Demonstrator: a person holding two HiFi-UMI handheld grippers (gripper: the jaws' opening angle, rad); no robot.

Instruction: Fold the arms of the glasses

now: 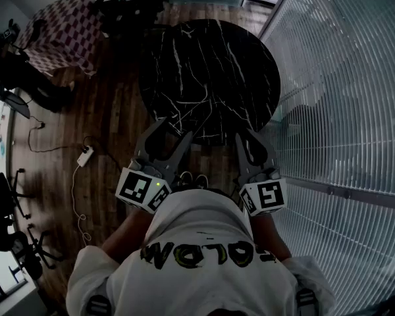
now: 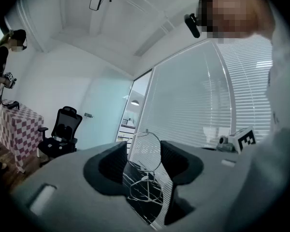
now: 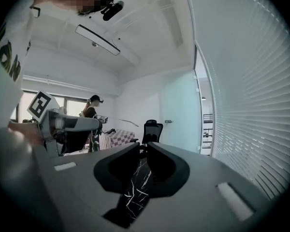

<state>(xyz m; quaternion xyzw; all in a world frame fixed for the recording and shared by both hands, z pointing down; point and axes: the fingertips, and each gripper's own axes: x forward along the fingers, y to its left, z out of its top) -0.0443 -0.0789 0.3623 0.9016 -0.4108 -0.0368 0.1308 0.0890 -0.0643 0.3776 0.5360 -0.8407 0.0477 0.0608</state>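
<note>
Left gripper (image 2: 144, 148): jaws clamped on wire glasses (image 2: 147, 177) held between them
Right gripper (image 3: 144, 147): jaws together, empty
Risk: thin frame likely twists or slips if an arm is pushed hard

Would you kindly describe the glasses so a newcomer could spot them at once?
Start at the round black marble table, then the left gripper at its near edge. Between its jaws sit the glasses: thin wire rims, round clear lenses, unlike the chunky dark jaws.
</note>
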